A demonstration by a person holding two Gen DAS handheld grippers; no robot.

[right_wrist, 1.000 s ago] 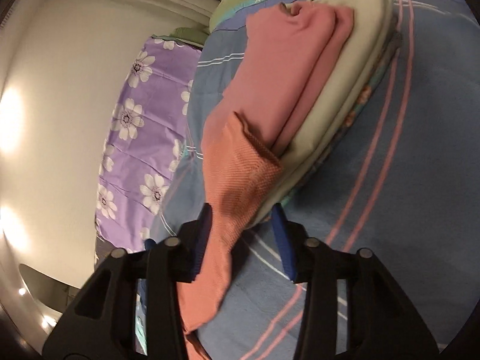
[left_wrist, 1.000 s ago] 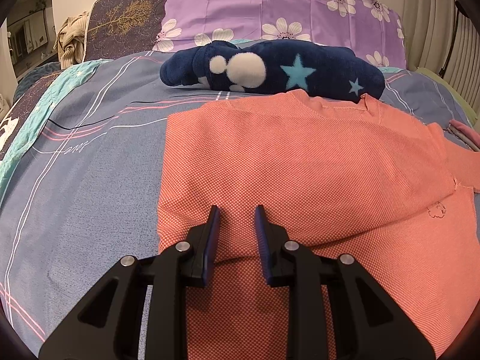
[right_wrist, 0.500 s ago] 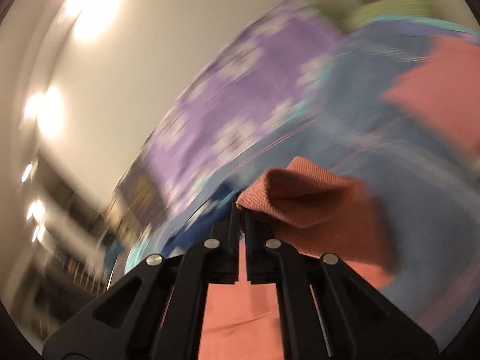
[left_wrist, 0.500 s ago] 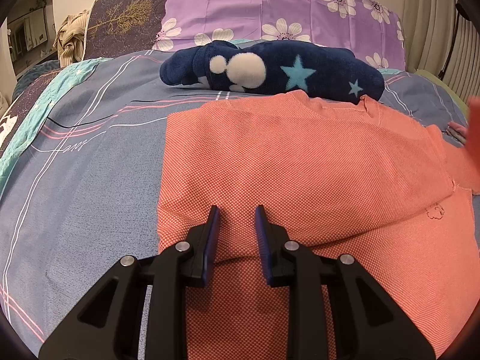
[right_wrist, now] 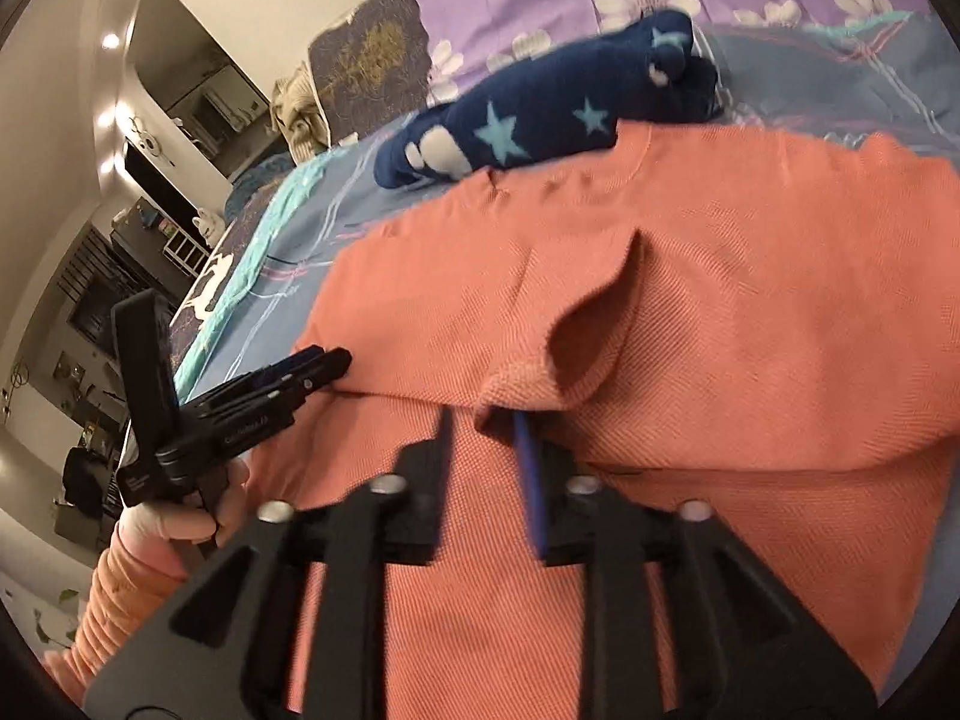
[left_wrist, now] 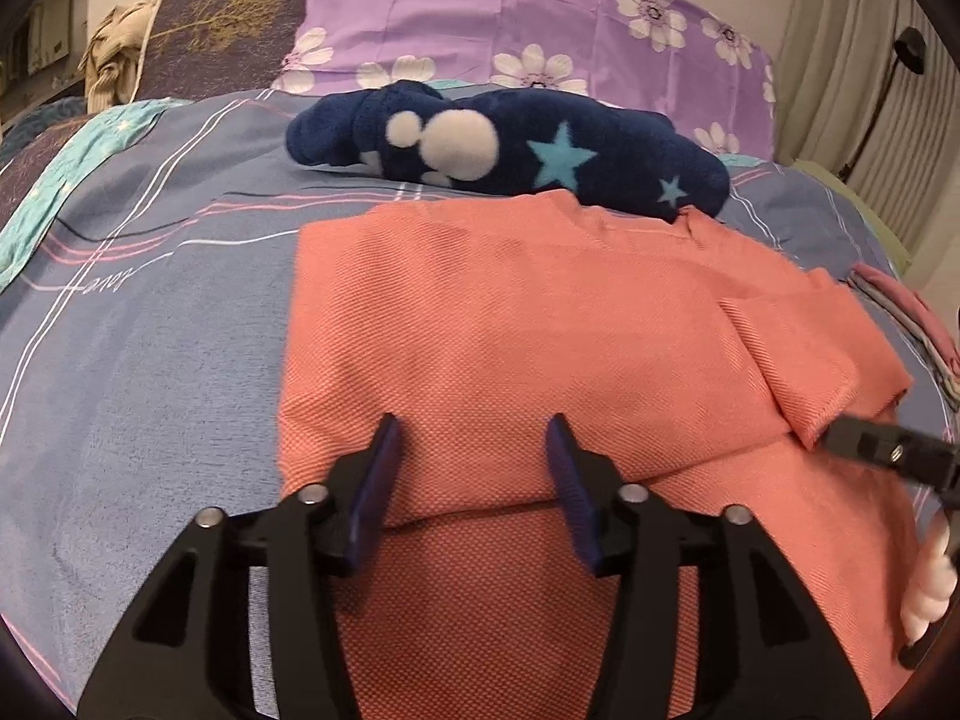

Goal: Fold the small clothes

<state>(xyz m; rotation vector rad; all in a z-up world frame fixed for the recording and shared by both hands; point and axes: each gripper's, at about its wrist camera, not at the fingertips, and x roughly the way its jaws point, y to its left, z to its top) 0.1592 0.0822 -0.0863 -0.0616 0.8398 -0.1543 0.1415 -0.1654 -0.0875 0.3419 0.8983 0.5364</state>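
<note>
Your left hand-held gripper point(left_wrist: 471, 468) sits released at lower centre, fingers spread over the orange shirt point(left_wrist: 540, 324) on the bed point(left_wrist: 150, 312). Your right hand-held gripper point(right_wrist: 483, 450) is parted around the shirt's folded sleeve edge, mid-frame.

Home bedroom — bed with striped blue sheet point(left_wrist: 150, 324), purple flowered pillow point(left_wrist: 510, 18) at 12 o'clock, curtain point(left_wrist: 840, 90) at 2 o'clock; right wrist view shows shelving and mirror point(right_wrist: 198, 96) at 10 o'clock.
</note>
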